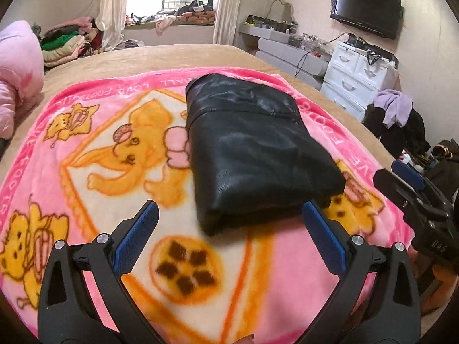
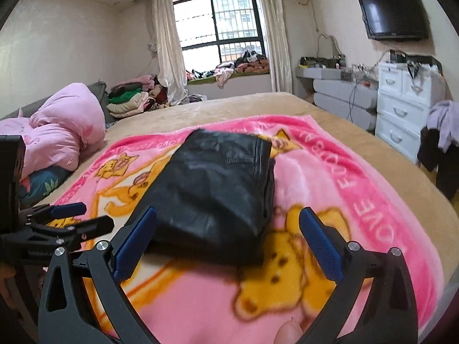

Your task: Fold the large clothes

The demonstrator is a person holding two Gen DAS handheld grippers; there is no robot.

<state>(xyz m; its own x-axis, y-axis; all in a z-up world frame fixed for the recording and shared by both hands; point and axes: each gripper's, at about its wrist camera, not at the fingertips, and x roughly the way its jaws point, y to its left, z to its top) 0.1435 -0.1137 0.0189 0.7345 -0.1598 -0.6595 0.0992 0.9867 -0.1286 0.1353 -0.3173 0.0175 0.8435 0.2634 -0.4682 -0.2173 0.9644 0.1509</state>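
A black leather garment [image 1: 252, 146] lies folded into a compact rectangle on a pink cartoon blanket [image 1: 94, 149]; it also shows in the right wrist view [image 2: 215, 192]. My left gripper [image 1: 229, 218] is open and empty, hovering just in front of the garment's near edge. My right gripper [image 2: 228, 223] is open and empty, above the garment's near edge. The right gripper also shows at the right edge of the left wrist view [image 1: 407, 180], and the left gripper shows at the left edge of the right wrist view [image 2: 71, 215].
The blanket [image 2: 330, 172] covers a tan bed [image 1: 160, 57]. A pink duvet [image 2: 57, 137] is bunched at the left. Piles of clothes [image 2: 134, 97] sit by the window. White drawers [image 2: 401, 109] and a chair with clothes [image 1: 396, 117] stand to the right.
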